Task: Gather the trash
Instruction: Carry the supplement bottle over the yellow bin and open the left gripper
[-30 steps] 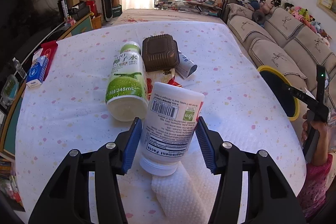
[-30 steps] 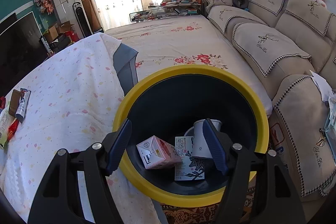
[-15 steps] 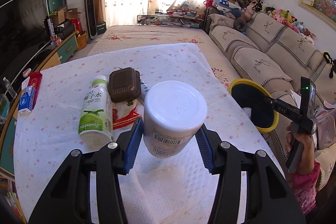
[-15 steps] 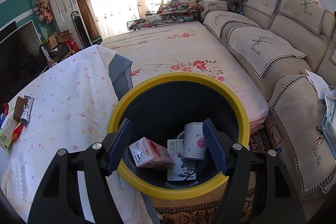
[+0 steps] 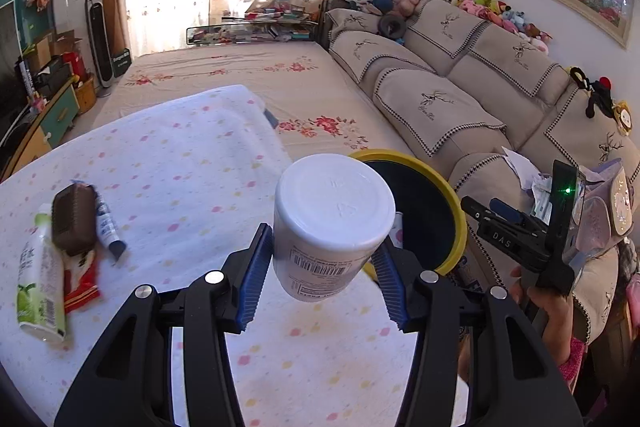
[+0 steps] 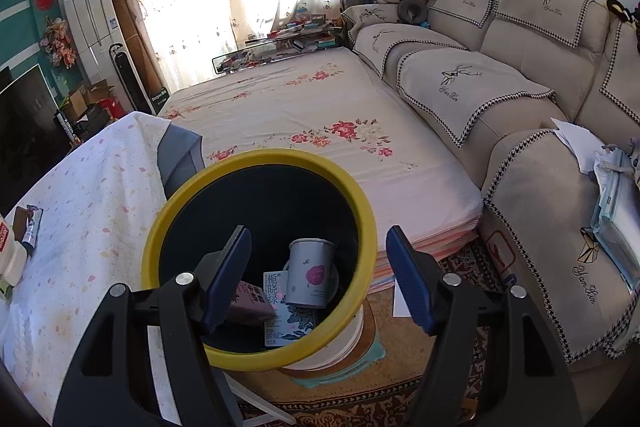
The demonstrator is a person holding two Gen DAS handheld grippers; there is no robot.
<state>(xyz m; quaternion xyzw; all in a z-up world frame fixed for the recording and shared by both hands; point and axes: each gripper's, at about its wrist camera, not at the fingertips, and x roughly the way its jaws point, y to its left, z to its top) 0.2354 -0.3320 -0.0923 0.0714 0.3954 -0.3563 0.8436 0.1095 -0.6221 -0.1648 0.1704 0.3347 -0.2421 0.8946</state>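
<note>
My left gripper (image 5: pixel 323 267) is shut on a white supplement jar (image 5: pixel 330 223), held above the dotted tablecloth (image 5: pixel 180 167) with its flat base toward the camera. Just beyond it stands the yellow-rimmed black bin (image 5: pixel 432 203) beside the table's right edge. In the right wrist view my right gripper (image 6: pixel 318 277) is open and empty above that bin (image 6: pixel 256 167), which holds a paper cup (image 6: pixel 310 273), a pink carton (image 6: pixel 250 303) and a flat printed packet (image 6: pixel 286 311). The right gripper's body (image 5: pixel 532 231), held by a hand, shows in the left wrist view at the right.
On the table's left lie a green drink bottle (image 5: pixel 38 275), a brown clamshell box (image 5: pixel 74 219), a small tube (image 5: pixel 108 227) and a red wrapper (image 5: pixel 82 275). A beige sofa (image 6: pixel 520 115) runs along the right, with a floral mattress (image 6: pixel 320 115) behind the bin.
The left gripper lifted the jar off the table and swung right toward the bin, leaving the bottle and box behind at the left. The right gripper drew back slightly from the bin.
</note>
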